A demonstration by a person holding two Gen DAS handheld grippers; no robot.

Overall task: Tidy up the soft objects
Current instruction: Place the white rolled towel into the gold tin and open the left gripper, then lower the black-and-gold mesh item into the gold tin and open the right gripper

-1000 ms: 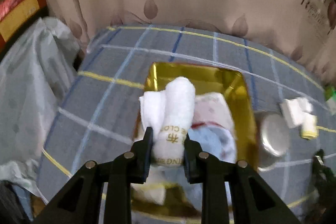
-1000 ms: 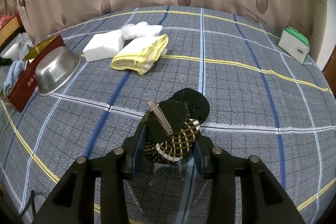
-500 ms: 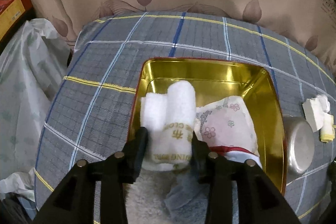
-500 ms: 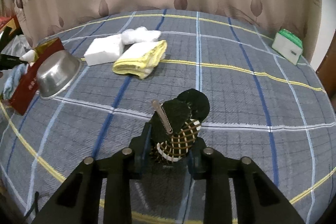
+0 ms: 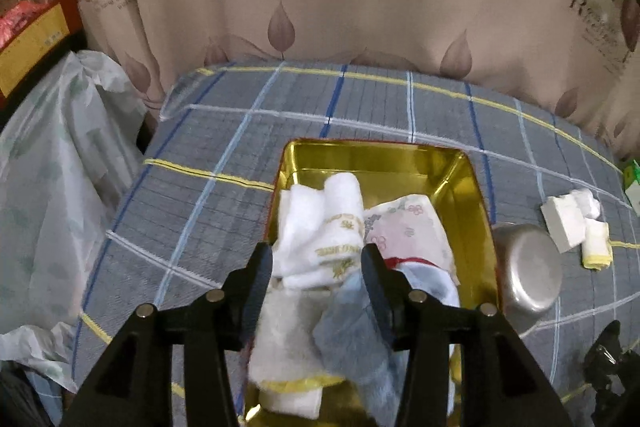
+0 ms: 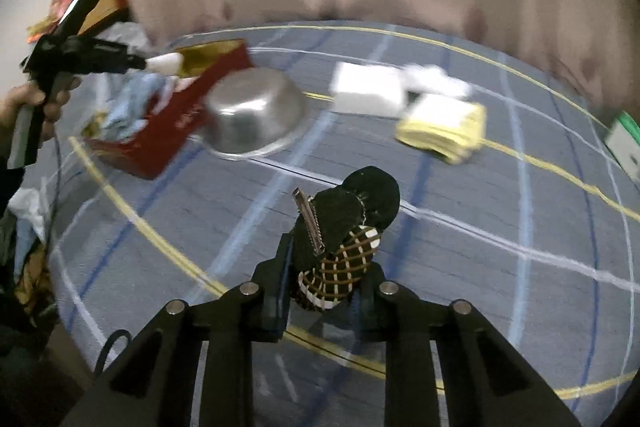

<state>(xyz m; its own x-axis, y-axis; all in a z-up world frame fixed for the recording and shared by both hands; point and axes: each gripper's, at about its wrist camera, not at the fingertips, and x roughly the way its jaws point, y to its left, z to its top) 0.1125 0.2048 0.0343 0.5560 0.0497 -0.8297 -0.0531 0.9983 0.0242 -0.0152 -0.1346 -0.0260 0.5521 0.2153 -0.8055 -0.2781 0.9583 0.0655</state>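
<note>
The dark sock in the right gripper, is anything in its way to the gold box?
Yes. The steel bowl sits right against the box, between it and the sock; lifting over should clear it.

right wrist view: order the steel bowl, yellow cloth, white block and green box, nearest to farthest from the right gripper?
From the right gripper, which is shut on a dark sock bundle:
1. Steel bowl, ahead to the left, beside the red box.
2. Yellow cloth, ahead to the right.
3. White block, just behind the cloth.
4. Green box, at the far right edge.
</note>
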